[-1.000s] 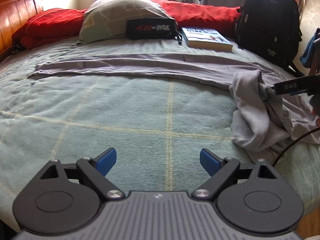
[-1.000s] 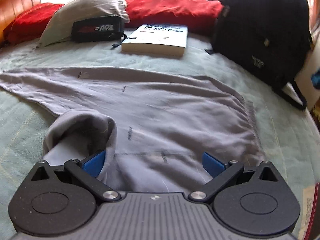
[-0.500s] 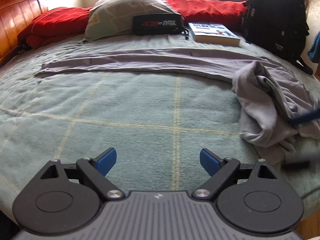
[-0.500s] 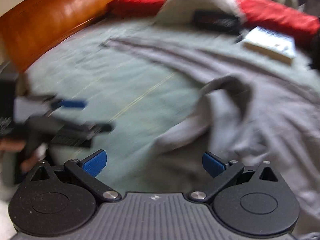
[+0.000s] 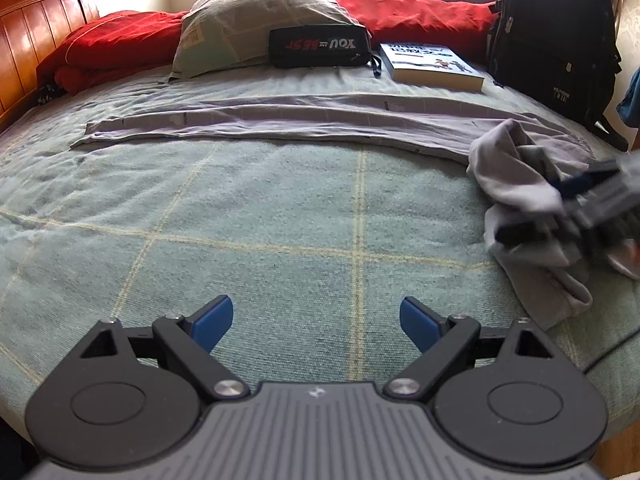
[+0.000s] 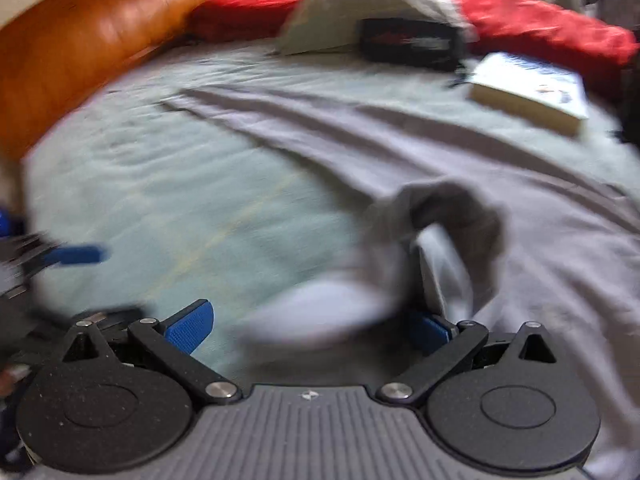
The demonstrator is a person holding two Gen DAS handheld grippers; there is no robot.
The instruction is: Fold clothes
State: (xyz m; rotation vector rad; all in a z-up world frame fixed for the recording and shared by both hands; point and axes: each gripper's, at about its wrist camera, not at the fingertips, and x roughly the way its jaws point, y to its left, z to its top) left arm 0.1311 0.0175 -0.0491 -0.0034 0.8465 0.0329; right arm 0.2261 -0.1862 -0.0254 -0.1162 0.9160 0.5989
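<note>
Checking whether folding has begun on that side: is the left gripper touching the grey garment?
Apart. The left wrist view shows the left gripper open over bare green bedspread, with the grey garment well off to its right.

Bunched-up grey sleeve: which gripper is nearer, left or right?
Right. The right gripper is at the bunched grey sleeve, fabric between its open fingers. The left gripper hovers over bare blanket, well off to the side.

Garment (image 5: 320, 124) across bed (image 5: 280, 216) w/ pillow (image 5: 248, 20), pouch (image 5: 320, 46), book (image 5: 432, 66) behind, backpack (image 5: 556, 28) far right.
</note>
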